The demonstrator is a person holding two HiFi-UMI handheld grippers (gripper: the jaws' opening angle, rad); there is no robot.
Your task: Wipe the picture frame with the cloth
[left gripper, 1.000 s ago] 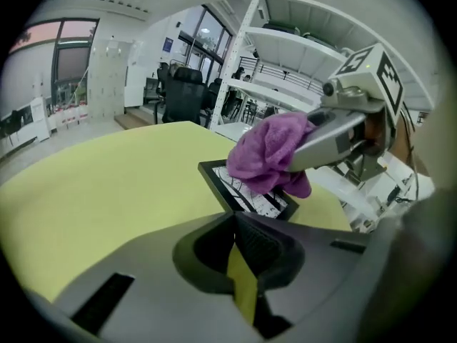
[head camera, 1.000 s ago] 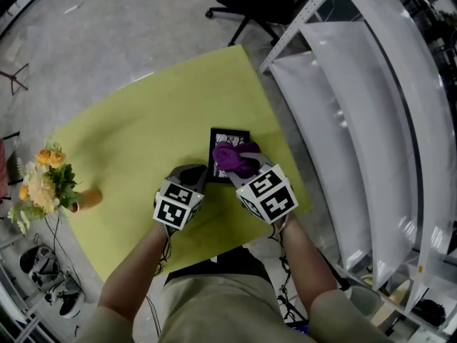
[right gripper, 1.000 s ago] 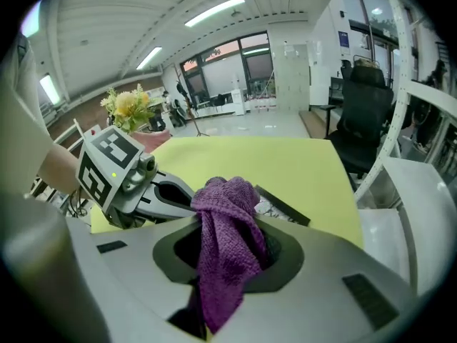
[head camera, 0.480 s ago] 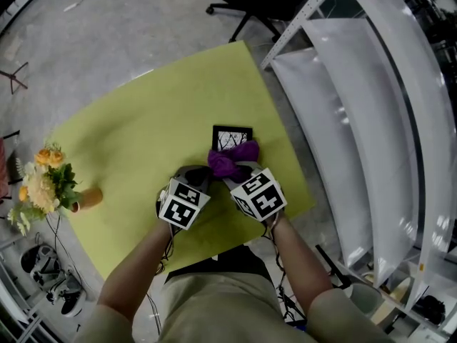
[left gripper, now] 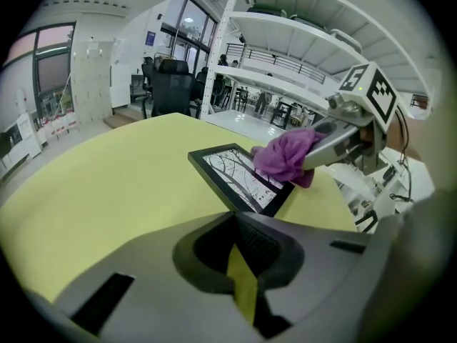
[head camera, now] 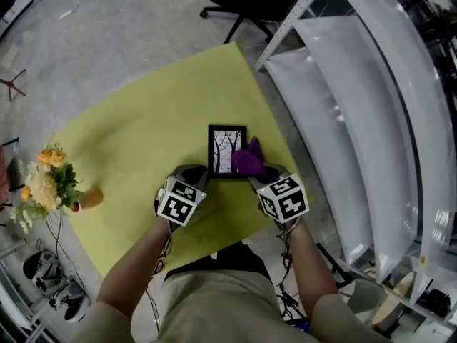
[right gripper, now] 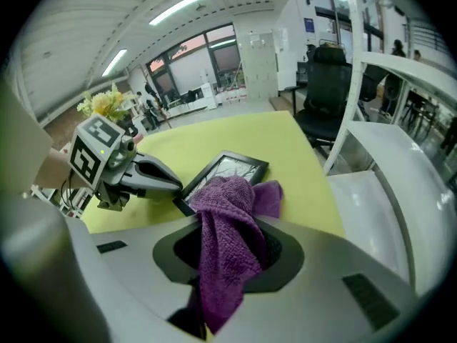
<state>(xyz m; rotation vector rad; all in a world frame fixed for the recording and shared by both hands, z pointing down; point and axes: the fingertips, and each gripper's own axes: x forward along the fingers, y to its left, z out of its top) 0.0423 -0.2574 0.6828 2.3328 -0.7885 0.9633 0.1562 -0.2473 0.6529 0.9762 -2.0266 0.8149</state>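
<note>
The black-framed picture with a bare-tree print (head camera: 227,151) lies flat on the yellow-green table (head camera: 136,134), near its front edge. A bunched purple terry cloth (head camera: 250,161) rests on the frame's right edge and spills onto the table beside it. The right gripper (head camera: 260,174) has its jaws clamped on that cloth, which fills the gap between them in the right gripper view (right gripper: 225,227). The left gripper (head camera: 201,172) is closed on nothing, its tip at the frame's near left corner, probably steadying it. Wiping looks under way: the cloth is on one edge, most of the glass is uncovered, and how much is already clean cannot be judged. No brand or legible writing shows; the gripper cubes carry only square black-and-white markers
</note>
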